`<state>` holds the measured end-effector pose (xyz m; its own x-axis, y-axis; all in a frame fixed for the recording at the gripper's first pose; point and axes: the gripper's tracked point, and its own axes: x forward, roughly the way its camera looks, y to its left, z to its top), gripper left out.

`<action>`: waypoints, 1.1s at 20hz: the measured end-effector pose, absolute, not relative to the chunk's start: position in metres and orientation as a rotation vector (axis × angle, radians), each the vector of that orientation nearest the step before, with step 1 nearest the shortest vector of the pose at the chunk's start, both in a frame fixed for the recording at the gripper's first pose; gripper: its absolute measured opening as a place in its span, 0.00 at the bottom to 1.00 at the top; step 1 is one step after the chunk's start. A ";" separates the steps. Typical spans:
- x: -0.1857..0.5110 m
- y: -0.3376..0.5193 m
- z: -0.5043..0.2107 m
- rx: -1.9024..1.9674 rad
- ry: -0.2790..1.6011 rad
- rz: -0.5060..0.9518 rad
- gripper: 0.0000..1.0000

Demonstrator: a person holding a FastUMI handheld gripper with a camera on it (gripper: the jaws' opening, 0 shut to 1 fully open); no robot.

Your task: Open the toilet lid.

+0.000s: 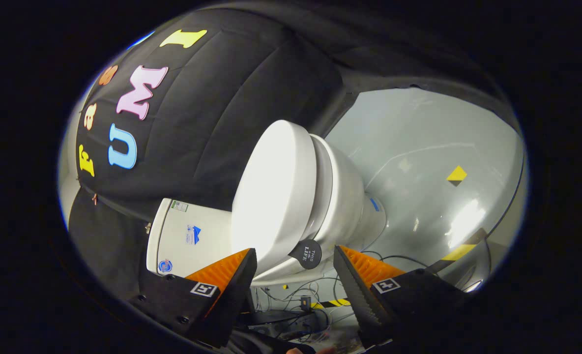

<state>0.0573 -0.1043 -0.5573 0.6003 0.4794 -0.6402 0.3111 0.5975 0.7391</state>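
Beyond my tongs (295, 255), a white toilet (340, 216) is sitting rolled over in my tilted view, its lid (271, 196) closed flat against the seat (323, 177) and bowl, its cistern (188, 241) backing onto the black cloth wall. I am holding the tongs wide apart and gripping nothing — the near edge of the lid is showing in the gap between the two fingers, just ahead of the tips, and I cannot tell whether either tip is touching it yet. A small round dark tab (305, 254) is hanging at the rim just beside the one finger.

I am judging that the task is barely started: the lid is not yet lifted. To do it well I am thinking of easing forward until one finger is slipping under the lid's lip and the other is riding on top, then closing gently — the lid looks smooth and glossy, so a light pinch could slide off. I would be catching the lid alone, not the seat below it, since the two are lying close together. Then the lift should be following the hinge's arc back toward the cistern, not pulling straight away from the bowl. Cables (301, 295) are lying on the grey floor (419, 147) beneath the bowl, well clear of that path.
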 end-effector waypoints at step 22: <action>0.067 -0.066 -0.602 1.111 1.091 0.113 0.08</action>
<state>0.0669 -0.0656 -0.6019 0.5109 0.5646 -0.6482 0.4204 0.4936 0.7613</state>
